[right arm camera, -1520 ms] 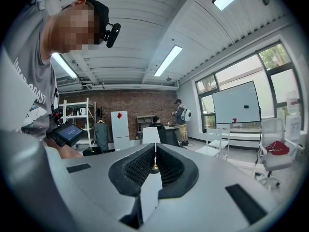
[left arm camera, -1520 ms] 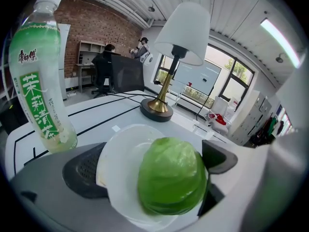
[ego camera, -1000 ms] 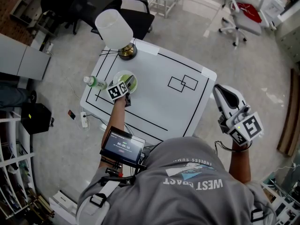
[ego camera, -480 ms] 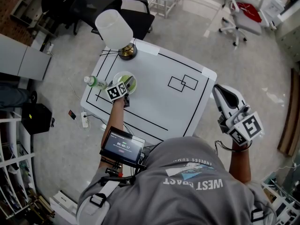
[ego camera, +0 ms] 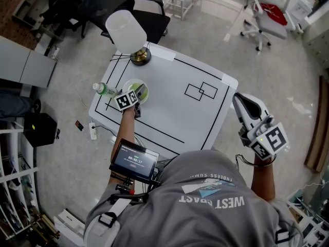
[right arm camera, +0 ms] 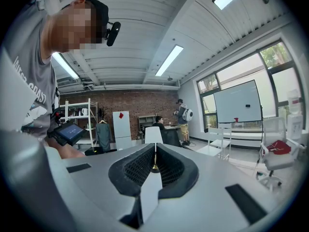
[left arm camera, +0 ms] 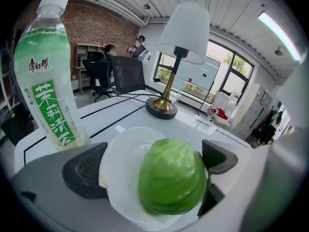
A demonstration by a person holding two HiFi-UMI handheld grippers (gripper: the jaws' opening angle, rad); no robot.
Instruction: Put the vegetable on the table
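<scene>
A round green cabbage [left arm camera: 171, 182] lies on a white plate [left arm camera: 120, 153] at the left of the white table [ego camera: 169, 112]. My left gripper [left arm camera: 152, 164] is open and low over the plate, one jaw on each side of the cabbage; the right pad [left arm camera: 219, 156] is close to it, the left pad [left arm camera: 84, 170] stands apart. In the head view the left gripper [ego camera: 138, 92] covers most of the cabbage [ego camera: 143, 91]. My right gripper [ego camera: 239, 100] hangs off the table's right edge, and in its own view the right gripper [right arm camera: 153, 166] is shut on nothing.
A green-labelled tea bottle [ego camera: 104, 90] stands just left of the plate [ego camera: 130, 84]. A lamp [ego camera: 126, 32] with a white shade and brass base is at the table's far left corner. Black lines and two overlapping rectangles [ego camera: 200, 91] mark the tabletop. Office chairs stand beyond.
My left gripper has slid a little further over the plate, bringing its jaws alongside the cabbage. The right gripper has not moved.
</scene>
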